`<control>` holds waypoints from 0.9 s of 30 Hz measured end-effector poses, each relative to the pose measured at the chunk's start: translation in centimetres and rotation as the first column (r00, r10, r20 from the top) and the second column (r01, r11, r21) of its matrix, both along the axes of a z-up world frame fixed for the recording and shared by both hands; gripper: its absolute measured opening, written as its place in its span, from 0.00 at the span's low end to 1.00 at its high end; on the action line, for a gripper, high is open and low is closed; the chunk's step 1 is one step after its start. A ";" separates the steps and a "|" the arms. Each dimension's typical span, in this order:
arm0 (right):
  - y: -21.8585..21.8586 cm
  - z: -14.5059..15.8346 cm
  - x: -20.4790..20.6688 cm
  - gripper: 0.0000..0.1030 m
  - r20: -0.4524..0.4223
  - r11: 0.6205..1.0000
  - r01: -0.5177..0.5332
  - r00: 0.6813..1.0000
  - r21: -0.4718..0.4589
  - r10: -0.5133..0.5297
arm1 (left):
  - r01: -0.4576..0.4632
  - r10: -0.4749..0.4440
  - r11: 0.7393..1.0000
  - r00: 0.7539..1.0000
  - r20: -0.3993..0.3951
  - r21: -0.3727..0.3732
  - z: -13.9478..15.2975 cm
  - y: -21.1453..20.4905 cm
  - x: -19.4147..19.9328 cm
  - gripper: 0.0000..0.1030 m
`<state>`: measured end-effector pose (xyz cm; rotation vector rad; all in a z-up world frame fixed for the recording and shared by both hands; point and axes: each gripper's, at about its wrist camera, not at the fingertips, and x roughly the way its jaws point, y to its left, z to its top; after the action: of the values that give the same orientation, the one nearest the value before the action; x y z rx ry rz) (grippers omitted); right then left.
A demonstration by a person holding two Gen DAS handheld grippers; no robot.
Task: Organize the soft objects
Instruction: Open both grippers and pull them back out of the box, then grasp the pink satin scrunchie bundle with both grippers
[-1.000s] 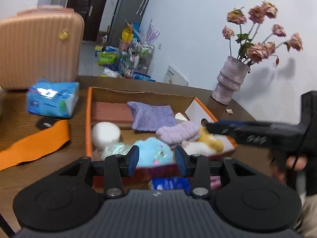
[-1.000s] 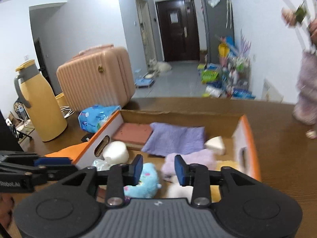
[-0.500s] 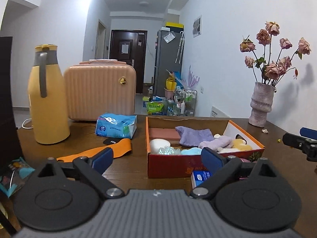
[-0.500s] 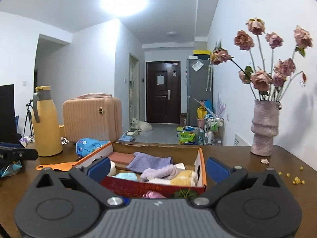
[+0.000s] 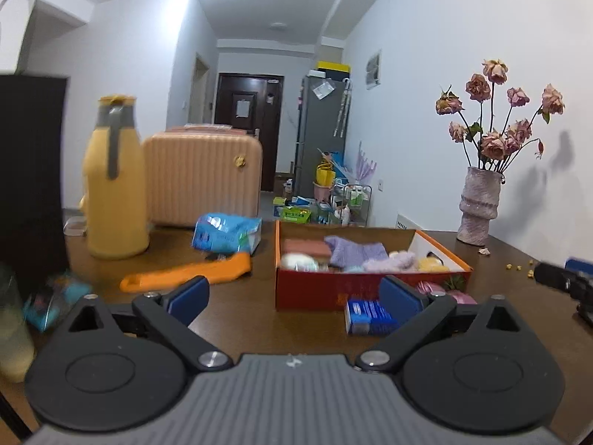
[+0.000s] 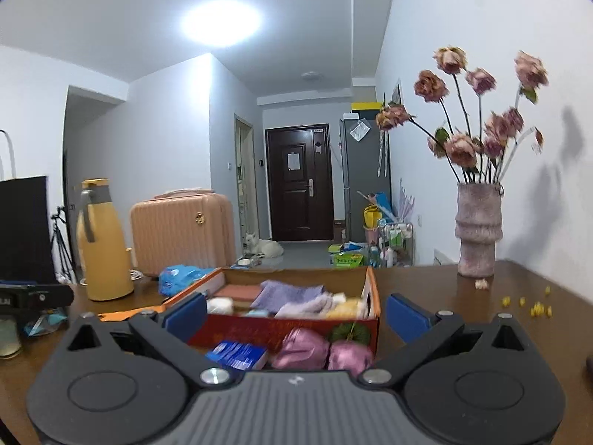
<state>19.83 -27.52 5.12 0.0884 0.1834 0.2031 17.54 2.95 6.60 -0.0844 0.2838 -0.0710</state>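
The soft objects lie packed in an open cardboard box with a red front wall and orange rim, standing on the dark wooden table. Inside, from the left wrist view, a folded lilac knit cloth rests towards the back, a pale purple fluffy piece lies in front of it, a yellow plush thing sits at the right end and a white round puff at the left, against a brick-coloured block. A bit of light blue plush shows low between them, too hidden to make out.

Just in front of the box, on the table, lie two pink satiny bundles, touching each other, with something green behind them and a small blue carton beside them.

The left gripper is spread wide, its jaws having just been opening, with nothing between them. The right gripper is likewise spread wide and bare, its jaws also freshly opened.

Left of the box lie an orange strap and a blue tissue pack; a yellow flask and a pink case stand behind. A vase of dried roses stands at the right.
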 end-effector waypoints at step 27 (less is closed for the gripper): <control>-4.3 -5.2 0.0 0.86 -0.228 0.990 0.056 0.973 0.131 -0.025 | 0.246 -0.248 0.969 0.960 -0.131 -0.034 -3.9 -7.9 4.8 0.91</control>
<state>19.81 -31.80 -0.07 0.2524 0.3947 0.1643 22.37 -4.99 2.73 -0.0704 0.4278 -0.3175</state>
